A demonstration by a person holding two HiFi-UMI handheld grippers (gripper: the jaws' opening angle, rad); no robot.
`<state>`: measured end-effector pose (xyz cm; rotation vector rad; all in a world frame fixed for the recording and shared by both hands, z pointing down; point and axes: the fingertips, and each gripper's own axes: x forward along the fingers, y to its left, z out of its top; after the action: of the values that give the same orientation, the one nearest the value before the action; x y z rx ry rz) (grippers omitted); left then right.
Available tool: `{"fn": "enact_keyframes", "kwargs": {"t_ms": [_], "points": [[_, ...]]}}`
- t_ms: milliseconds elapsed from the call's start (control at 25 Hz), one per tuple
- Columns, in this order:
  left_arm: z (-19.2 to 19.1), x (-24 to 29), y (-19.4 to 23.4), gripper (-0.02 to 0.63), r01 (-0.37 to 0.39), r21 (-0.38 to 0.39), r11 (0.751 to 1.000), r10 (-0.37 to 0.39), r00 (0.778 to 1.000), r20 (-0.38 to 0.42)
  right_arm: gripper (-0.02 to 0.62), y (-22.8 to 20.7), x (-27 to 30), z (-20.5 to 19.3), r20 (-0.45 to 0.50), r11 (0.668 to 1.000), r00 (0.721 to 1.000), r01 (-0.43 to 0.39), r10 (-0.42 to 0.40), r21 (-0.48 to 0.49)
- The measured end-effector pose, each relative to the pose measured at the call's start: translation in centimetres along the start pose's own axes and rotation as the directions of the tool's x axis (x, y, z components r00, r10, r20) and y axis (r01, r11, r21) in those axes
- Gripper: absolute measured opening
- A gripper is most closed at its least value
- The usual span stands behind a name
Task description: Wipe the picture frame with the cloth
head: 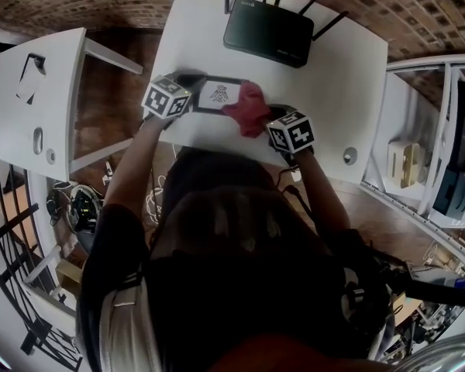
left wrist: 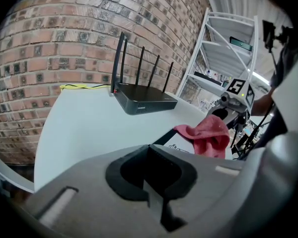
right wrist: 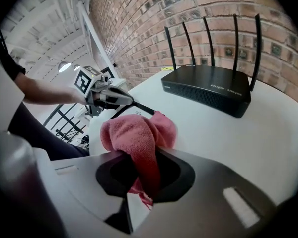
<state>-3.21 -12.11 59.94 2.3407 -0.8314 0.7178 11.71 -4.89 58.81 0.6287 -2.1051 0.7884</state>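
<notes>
A black-rimmed picture frame [head: 217,94] lies flat near the front edge of the white table [head: 349,76]. My left gripper [head: 192,98] is shut on the frame's left end. In the right gripper view its fingers [right wrist: 120,101] pinch the black rim [right wrist: 141,108]. A pink cloth [head: 246,108] is bunched on the right part of the frame, with my right gripper [head: 262,119] shut on it. In the right gripper view the cloth [right wrist: 136,135] runs down between the jaws. The left gripper view shows the frame [left wrist: 181,148], the cloth [left wrist: 208,133] and the right gripper [left wrist: 219,114] beyond it.
A black router [head: 267,31] with several antennas stands at the table's back, against the brick wall. A yellow cable [left wrist: 84,87] lies by the wall. A second white table [head: 39,91] is to the left and white shelving [head: 434,153] to the right.
</notes>
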Motion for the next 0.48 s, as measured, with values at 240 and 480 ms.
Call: {"fn": "enact_keyframes", "kwargs": {"t_ms": [240,480], "points": [[0.0,0.1,0.0,0.002,0.015,-0.002,1.000,-0.015,1.000,-0.007,0.055,1.4,-1.4,3.6,0.087,0.999,0.996,-0.034,0.036,-0.019],[0.8,-0.8,1.0,0.002,0.021,-0.086,0.996,-0.019,1.000,0.023,0.057,6.2,0.2,6.9,0.105,0.987,0.988,-0.100,0.114,-0.129]]}}
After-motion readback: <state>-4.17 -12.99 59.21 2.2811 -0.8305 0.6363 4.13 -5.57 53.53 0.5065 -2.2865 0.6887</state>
